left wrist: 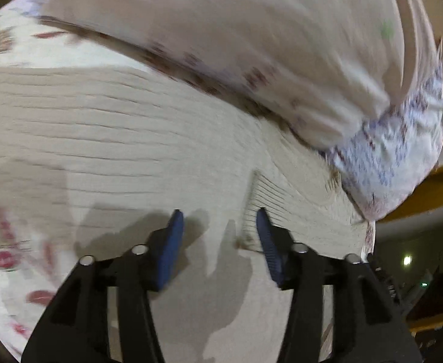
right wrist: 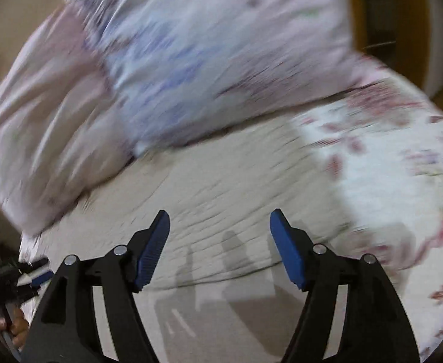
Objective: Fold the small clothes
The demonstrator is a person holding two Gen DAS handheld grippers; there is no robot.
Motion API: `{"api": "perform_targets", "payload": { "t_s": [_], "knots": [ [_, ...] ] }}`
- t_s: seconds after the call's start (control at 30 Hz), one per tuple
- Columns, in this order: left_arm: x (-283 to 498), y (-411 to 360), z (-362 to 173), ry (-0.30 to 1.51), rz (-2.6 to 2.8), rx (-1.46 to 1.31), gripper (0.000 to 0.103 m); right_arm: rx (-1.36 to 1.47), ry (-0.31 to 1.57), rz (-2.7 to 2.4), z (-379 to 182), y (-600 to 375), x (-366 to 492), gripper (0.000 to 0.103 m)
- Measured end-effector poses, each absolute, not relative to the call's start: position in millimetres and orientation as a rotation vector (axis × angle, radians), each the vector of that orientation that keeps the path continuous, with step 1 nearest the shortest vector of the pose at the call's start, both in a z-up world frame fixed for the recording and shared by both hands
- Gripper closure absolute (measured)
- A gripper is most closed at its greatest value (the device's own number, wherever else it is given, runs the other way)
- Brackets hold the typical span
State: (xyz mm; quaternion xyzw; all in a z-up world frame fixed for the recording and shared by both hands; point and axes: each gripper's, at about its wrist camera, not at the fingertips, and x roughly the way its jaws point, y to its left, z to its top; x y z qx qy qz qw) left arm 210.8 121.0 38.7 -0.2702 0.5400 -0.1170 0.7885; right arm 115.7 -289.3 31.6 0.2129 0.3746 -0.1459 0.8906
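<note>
Left wrist view: a beige ribbed knit garment (left wrist: pixel 106 121) is seen spread flat on a floral bedsheet (left wrist: pixel 6 45), its ribs running roughly left to right across the frame. A folded-over ribbed flap or edge (left wrist: pixel 269 190) of the garment is seen just ahead of the left gripper (left wrist: pixel 219 214), a little toward its right-hand finger. The fingers (left wrist: pixel 173 242) are held apart with nothing between them; whether they touch the cloth cannot be told, though their shadows fall close beneath. A pink and blue floral quilt (left wrist: pixel 251 45) is heaped beyond the garment, its lower edge lying on the garment's far side.

Right wrist view: the same beige garment (right wrist: pixel 221 187) is shown directly under and ahead of the right gripper (right wrist: pixel 219 214), with the bedsheet (right wrist: pixel 388 181) to the right and the quilt (right wrist: pixel 160 60) beyond. The fingers (right wrist: pixel 288 251) are spread wide and empty. The other gripper (right wrist: pixel 24 275) is glimpsed at the lower left edge, held in a hand (right wrist: pixel 15 332). Heavy motion blur is noted.

Judgement: the raised flap lies nearer the left gripper, slightly right of its centre line, so a short advance is likely needed before closing. The garment's long axis is judged to lie across both grippers, though its full outline is not shown.
</note>
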Motion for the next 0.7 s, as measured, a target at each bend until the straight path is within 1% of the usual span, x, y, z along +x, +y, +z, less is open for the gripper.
{"api": "perform_targets", "payload": {
  "t_s": [0.1, 0.13, 0.17, 0.2, 0.27, 0.37, 0.43, 0.6, 0.7],
  "knots": [
    [196, 165, 44, 1.123, -0.182, -0.642, 0.051, 0.385, 0.857, -0.235, 14, -265, 135, 0.035],
    [190, 183, 45, 1.111, -0.152, -0.668, 0.051, 0.362, 0.885, -0.224, 8, -258, 139, 0.032],
    [184, 203, 43, 1.099, -0.111, -0.699, 0.051, 0.33, 0.926, -0.224, 0, -250, 145, 0.027],
    [181, 216, 42, 1.093, -0.082, -0.72, 0.051, 0.297, 0.95, -0.233, -4, -245, 147, 0.027],
    [172, 245, 35, 1.087, -0.008, -0.776, 0.051, 0.237, 0.963, -0.234, -5, -232, 150, 0.016],
    [162, 287, 22, 1.071, 0.081, -0.897, 0.051, 0.286, 0.966, -0.212, -3, -232, 152, 0.015],
    [160, 302, 16, 1.064, 0.113, -0.955, 0.051, 0.325, 0.964, -0.206, -1, -235, 152, 0.015],
    [161, 324, 4, 1.025, 0.15, -1.092, 0.052, 0.371, 0.955, -0.192, 8, -235, 141, 0.015],
    [165, 336, 1, 0.996, 0.162, -1.141, 0.055, 0.379, 0.952, -0.186, 10, -232, 137, 0.015]
  ]
}}
